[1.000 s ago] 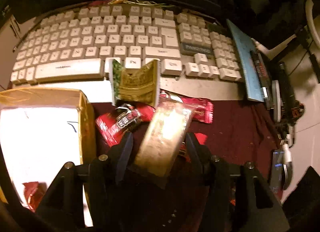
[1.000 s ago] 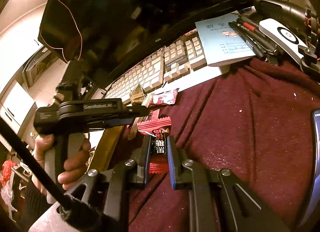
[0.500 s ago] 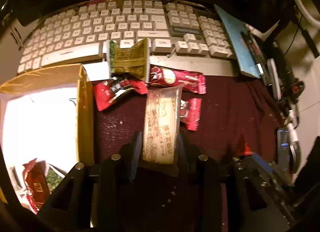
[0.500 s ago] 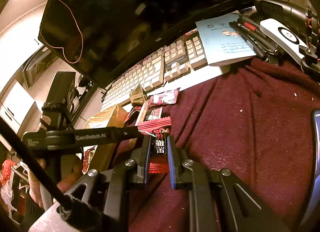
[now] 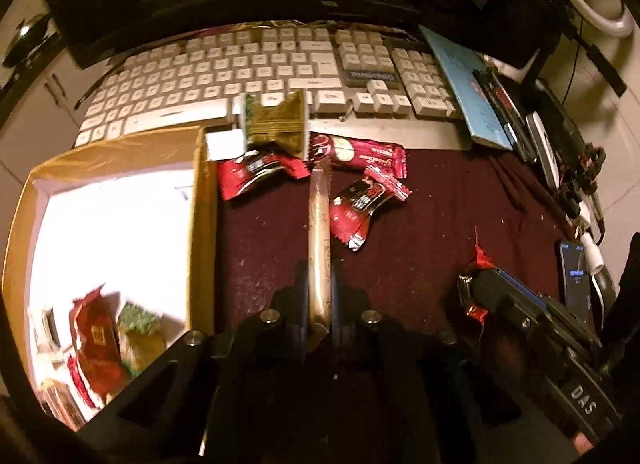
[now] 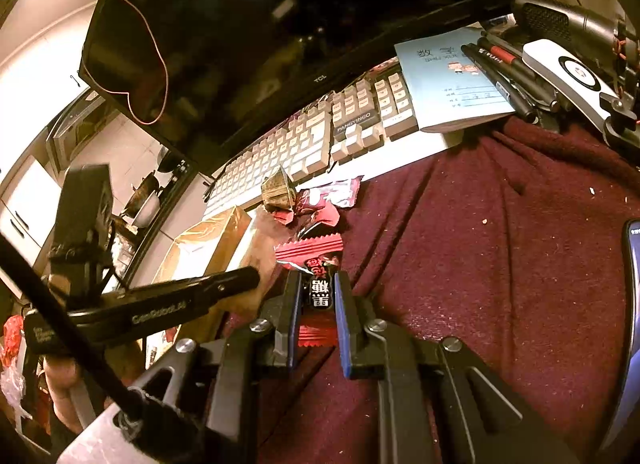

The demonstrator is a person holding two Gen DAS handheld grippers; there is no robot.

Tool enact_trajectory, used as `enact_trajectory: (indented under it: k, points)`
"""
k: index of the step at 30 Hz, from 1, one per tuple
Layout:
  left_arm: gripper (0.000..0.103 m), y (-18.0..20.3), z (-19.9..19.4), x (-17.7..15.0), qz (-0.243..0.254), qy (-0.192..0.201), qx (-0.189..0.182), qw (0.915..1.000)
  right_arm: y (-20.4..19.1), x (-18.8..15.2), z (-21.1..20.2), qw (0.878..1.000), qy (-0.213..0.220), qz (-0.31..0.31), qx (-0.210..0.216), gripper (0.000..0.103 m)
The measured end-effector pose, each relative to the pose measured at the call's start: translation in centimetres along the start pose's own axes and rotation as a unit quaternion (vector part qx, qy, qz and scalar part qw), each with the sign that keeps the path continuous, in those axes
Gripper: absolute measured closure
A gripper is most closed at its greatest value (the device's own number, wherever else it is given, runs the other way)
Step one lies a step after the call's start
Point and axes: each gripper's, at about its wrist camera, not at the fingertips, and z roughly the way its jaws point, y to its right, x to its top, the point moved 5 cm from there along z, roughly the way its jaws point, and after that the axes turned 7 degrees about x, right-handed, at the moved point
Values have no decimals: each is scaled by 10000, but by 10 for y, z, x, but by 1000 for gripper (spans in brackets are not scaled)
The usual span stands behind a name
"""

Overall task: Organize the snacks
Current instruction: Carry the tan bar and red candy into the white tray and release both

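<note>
Between the fingers of the left gripper [image 5: 319, 304], in the left wrist view, a tan snack bar [image 5: 319, 240] is being clamped edge-on, its far end reaching toward the other snacks. Beyond it, on the maroon cloth [image 5: 432, 223], a red-and-black packet [image 5: 364, 203] is lying just right of the bar, a second red packet [image 5: 256, 171] to its left, and a long red wrapper [image 5: 356, 151] behind them. A green-gold packet [image 5: 276, 123] is being propped upright against the front edge of the keyboard [image 5: 256, 71]. At left, a cardboard box [image 5: 202, 223] is standing open, with red and green packets [image 5: 100, 336] lying in its near corner. At lower right, the right gripper [image 5: 474, 292] is being seen closed on a red candy [image 5: 480, 260]. A blue booklet [image 5: 468, 91] is resting right of the keyboard.

From the right wrist view, the right gripper [image 6: 316, 296] is being held shut on the red candy [image 6: 312, 252], whose black label is showing between the pads and whose crimped ends are sticking out above and below them. To the left, the left gripper [image 6: 256, 276] is being seen side-on with the tan bar [image 6: 264, 240] blurred at its tip, beside the box [image 6: 224, 236]. Farther off, the loose packets [image 6: 316, 203] are lying in a cluster at the keyboard [image 6: 304, 147], under a dark monitor [image 6: 240, 43]. The booklet [image 6: 448, 83] is being overlapped by pens [image 6: 500, 71].
</note>
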Motion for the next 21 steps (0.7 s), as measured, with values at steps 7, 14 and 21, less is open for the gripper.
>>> enact_trajectory:
  k: [7, 14, 21]
  points:
    - [93, -27, -64, -21, -421, 591, -434, 9964, -4, -1, 3, 9999, -94, -137, 38, 88]
    - [93, -83, -110, -48, -1237, 1230, -149, 9846, -18, -6, 6, 9985, -186, -517, 52, 89]
    - [93, -153, -116, -76, -2035, 1212, 282, 9711, -30, -10, 17, 9971, -479, -488, 327, 89]
